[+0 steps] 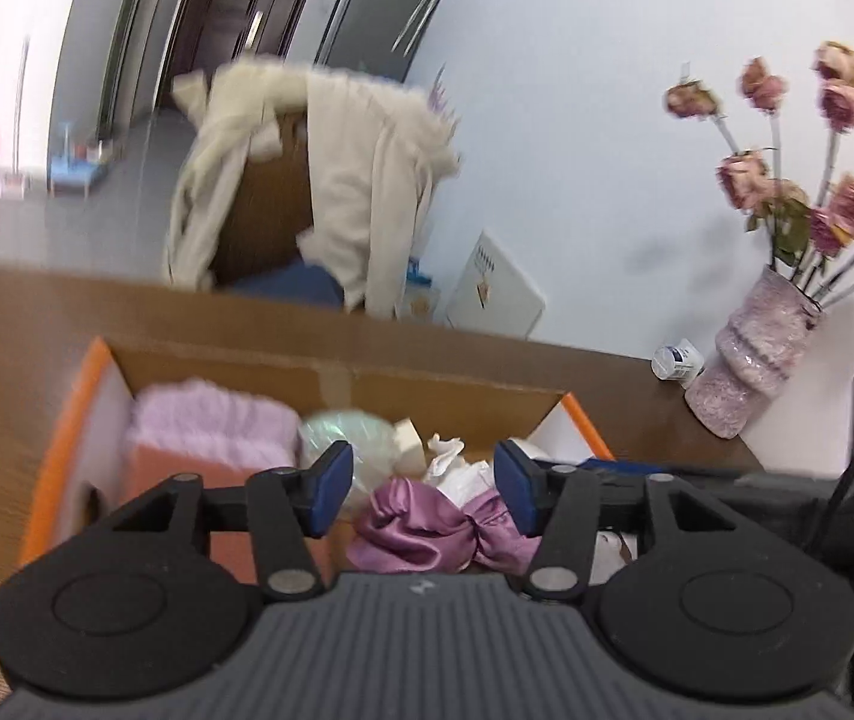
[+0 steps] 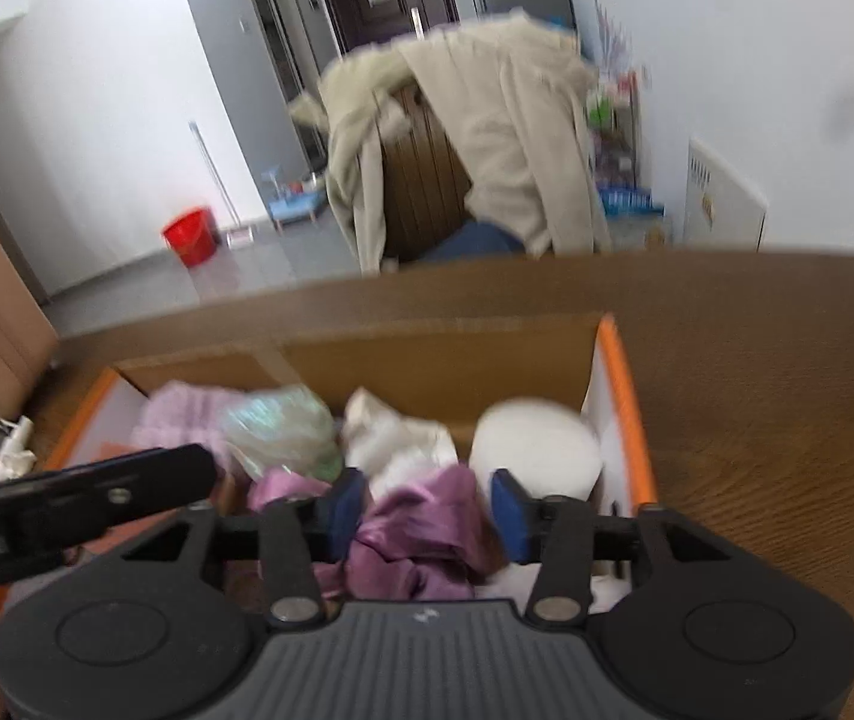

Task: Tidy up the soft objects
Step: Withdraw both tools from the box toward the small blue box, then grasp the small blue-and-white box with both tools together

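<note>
An orange-edged cardboard box (image 1: 60, 438) (image 2: 625, 396) on the wooden table holds soft things: a lilac towel (image 1: 210, 420) (image 2: 180, 414), a pale green bundle (image 1: 345, 429) (image 2: 282, 426), white cloth (image 1: 451, 462) (image 2: 396, 432), a white roll (image 2: 538, 450) and a purple satin cloth (image 1: 427, 525) (image 2: 420, 528). My left gripper (image 1: 423, 492) is open above the satin cloth, jaws either side of it. My right gripper (image 2: 427, 510) is open over the same cloth. The left gripper's body (image 2: 66, 504) shows at the left of the right wrist view.
A pink vase of dried roses (image 1: 751, 366) and a small white bottle (image 1: 676, 360) stand at the table's far right by the wall. A chair draped with a cream coat (image 1: 330, 180) (image 2: 487, 138) is behind the table. A red bucket (image 2: 189, 237) sits on the floor.
</note>
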`<action>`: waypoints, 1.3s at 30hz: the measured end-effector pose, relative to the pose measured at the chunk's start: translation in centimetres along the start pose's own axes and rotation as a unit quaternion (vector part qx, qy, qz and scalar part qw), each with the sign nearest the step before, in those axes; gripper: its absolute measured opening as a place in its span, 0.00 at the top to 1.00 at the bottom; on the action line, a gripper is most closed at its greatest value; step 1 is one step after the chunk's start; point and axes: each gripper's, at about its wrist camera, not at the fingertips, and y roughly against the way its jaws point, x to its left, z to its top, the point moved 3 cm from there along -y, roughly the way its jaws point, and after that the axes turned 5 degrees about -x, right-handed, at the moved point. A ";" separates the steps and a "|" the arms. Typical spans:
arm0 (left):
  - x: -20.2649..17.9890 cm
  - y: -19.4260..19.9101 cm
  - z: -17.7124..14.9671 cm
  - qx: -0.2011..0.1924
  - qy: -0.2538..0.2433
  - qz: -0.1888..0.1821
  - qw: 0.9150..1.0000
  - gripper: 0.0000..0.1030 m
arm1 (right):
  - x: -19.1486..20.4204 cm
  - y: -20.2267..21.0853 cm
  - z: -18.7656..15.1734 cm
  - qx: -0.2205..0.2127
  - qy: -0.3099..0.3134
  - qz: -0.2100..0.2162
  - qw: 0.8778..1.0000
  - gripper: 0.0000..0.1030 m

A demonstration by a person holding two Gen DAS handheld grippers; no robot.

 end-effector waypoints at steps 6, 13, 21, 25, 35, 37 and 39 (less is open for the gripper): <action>-0.2 9.0 0.0 -0.050 -0.057 0.033 0.997 0.33 | 0.7 8.1 0.7 -0.037 0.030 0.005 0.999 0.45; -0.7 19.7 -2.0 -0.113 -0.075 0.050 0.989 0.24 | 1.2 19.0 -1.6 -0.096 0.052 0.011 0.994 0.30; -3.4 28.3 -9.8 -0.178 -0.096 0.074 0.976 0.18 | 4.2 26.9 -9.3 -0.158 0.090 0.044 0.982 0.19; -4.6 30.8 -14.1 -0.168 -0.083 0.057 0.981 0.16 | 5.6 29.5 -14.6 -0.166 0.118 0.041 0.978 0.17; -4.8 31.6 -19.8 -0.113 -0.057 0.062 0.990 0.15 | 5.4 31.5 -24.4 -0.123 0.057 0.051 0.989 0.15; -4.8 31.5 -19.6 -0.117 -0.050 0.058 0.990 0.15 | 5.1 31.4 -24.5 -0.122 0.048 0.039 0.991 0.15; -5.0 31.1 -19.3 -0.119 -0.051 0.054 0.990 0.15 | 4.6 31.4 -24.4 -0.126 0.033 0.041 0.991 0.15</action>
